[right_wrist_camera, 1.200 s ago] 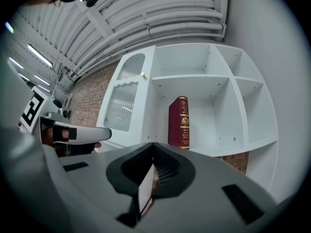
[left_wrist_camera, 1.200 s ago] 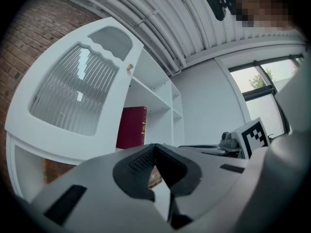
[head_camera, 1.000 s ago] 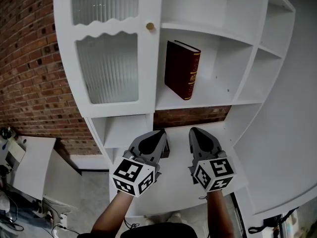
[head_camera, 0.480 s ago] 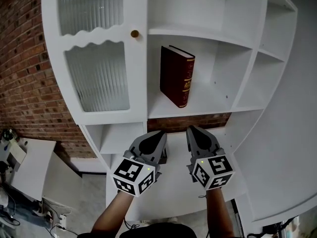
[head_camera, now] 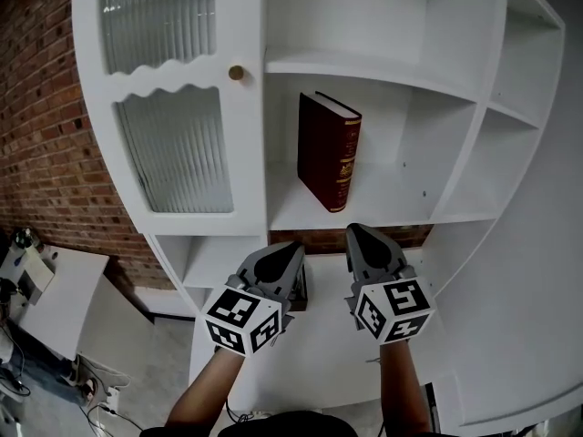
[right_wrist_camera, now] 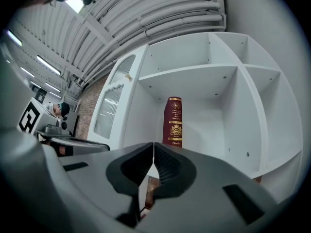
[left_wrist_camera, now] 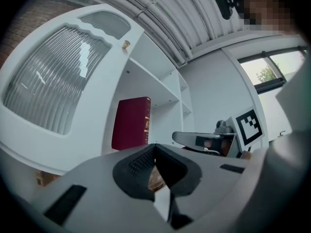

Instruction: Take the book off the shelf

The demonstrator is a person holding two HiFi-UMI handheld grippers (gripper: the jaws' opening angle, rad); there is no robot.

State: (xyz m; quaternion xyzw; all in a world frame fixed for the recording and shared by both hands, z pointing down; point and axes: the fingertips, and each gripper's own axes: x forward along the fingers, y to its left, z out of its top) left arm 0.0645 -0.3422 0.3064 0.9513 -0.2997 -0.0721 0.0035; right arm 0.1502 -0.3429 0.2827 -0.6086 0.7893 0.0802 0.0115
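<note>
Only unreadable gilt print on book (head_camera: pixel 328 150) spine

The dark red hardback book (head_camera: pixel 328 151) stands upright in the middle compartment of the white wooden shelf unit (head_camera: pixel 383 66), near its left wall, right of the ribbed-glass cabinet door (head_camera: pixel 173 153). Below that compartment, the left gripper (head_camera: pixel 293 247) and right gripper (head_camera: pixel 357 231) sit side by side. A red brick wall (head_camera: pixel 46 153) lies left of the unit.

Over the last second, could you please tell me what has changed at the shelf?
Only the head view has drifted slightly. Nothing was grasped: the book stands upright on its shelf, and the left hand-held gripper and right hand-held gripper stay shut, empty, below it.
</note>
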